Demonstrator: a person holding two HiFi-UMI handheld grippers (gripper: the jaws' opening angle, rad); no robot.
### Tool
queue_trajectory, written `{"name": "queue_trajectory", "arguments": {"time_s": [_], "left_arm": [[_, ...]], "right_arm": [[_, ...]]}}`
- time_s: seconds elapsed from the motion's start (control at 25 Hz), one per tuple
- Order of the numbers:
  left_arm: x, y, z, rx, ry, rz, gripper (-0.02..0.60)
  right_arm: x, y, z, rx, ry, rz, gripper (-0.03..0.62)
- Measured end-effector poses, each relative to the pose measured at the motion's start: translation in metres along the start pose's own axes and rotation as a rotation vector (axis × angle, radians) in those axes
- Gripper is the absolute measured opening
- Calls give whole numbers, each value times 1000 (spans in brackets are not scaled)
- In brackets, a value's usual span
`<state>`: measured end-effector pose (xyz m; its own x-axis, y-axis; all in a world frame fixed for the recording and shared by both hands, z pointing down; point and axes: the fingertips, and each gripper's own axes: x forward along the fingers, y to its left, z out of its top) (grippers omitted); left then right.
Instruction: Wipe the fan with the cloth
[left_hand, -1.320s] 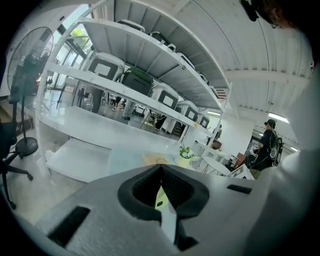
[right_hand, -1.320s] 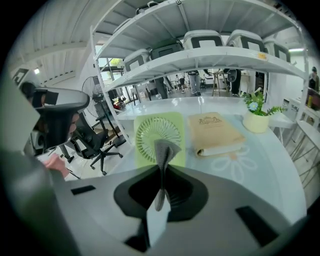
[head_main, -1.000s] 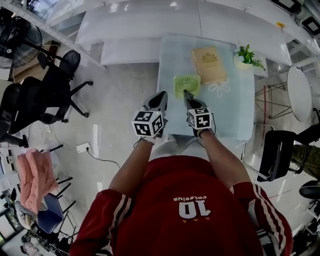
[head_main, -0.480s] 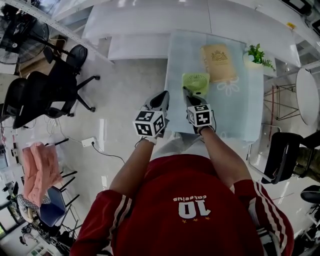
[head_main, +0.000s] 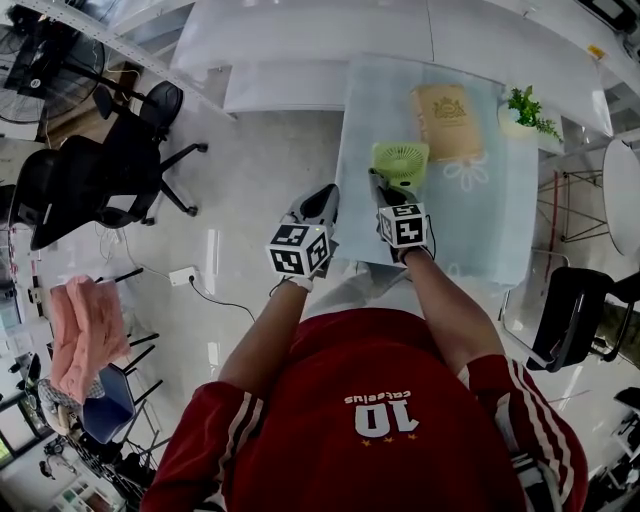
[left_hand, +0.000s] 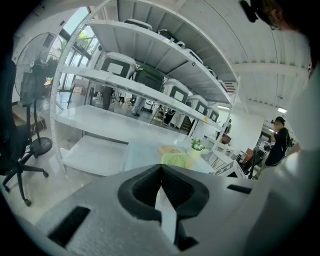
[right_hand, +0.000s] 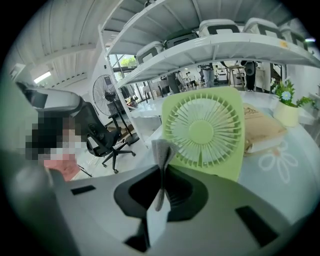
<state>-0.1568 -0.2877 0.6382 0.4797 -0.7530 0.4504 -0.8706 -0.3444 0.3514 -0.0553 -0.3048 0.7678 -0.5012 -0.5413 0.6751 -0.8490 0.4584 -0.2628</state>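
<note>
Green fan (right_hand: 202, 131) upright mid-frame, grille facing right tool (right_hand: 161, 169) clamped on grey cloth (right_hand: 162, 149); left tool (left_hand: 161, 166) closed.

The fan (head_main: 400, 160) stands on the table (head_main: 480, 245) just ahead of my right gripper (head_main: 376, 182), cloth (right_hand: 162, 150) in its jaws. Behind the fan lies a packet (head_main: 447, 120), plant (head_main: 527, 106) to its right.

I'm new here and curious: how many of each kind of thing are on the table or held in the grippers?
Green fan: 1
Tan book: 1
Potted plant: 1
Grey cloth, in right gripper: 1
Total: 4
</note>
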Motion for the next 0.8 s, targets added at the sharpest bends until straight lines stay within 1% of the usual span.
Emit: {"name": "queue_trajectory", "arguments": {"time_s": [0.24,0.8], "left_arm": [[-3,3,-2,-3,1,13,5],[9,-13,-2,23,17,-10,5]], "right_arm": [[2,-8,-1,-3,2,-21,23],[-5,-29,-7,6,19,-63,23]]}}
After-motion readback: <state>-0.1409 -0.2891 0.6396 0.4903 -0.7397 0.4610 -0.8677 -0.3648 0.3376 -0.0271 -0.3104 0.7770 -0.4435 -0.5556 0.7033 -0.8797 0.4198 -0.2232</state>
